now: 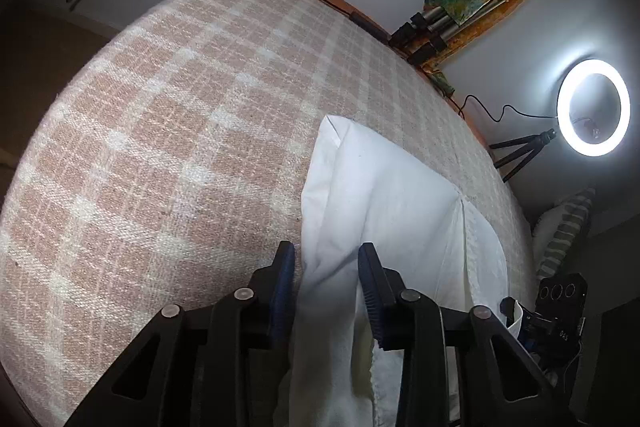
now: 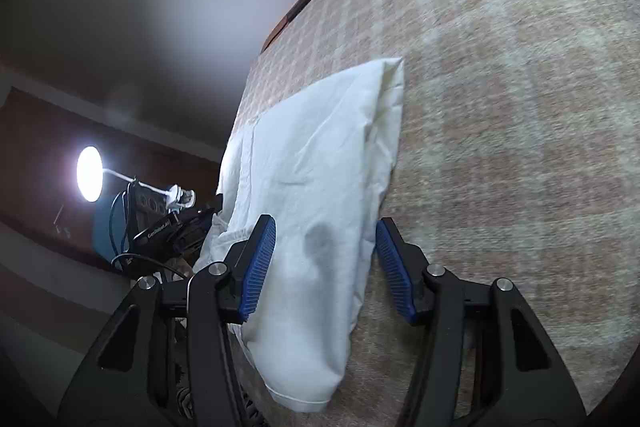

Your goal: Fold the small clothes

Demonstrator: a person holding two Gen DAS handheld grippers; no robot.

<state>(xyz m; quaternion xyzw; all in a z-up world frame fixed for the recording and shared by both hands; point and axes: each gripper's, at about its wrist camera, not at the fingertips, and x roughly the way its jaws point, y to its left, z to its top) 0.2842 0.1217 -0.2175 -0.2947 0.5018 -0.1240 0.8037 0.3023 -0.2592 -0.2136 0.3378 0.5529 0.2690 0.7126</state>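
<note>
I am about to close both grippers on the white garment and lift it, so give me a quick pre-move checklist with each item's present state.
1. Cloth between left gripper fingers: ok, white garment runs through the gap.
2. Cloth between right gripper fingers: ok.
3. Both jaws apart, ready to close: ok.
4. Garment lying flat on checked blanket: not ok, its near edges drape downward past the fingers.
5. Which garment edge each gripper straddles: cannot tell.

"045" on black device (image 1: 560, 311), blurred white lettering on black device (image 2: 158, 227)

Left tongs (image 1: 326, 267), right tongs (image 2: 326, 243): black frames, ribbed blue pads, silver rivets
</note>
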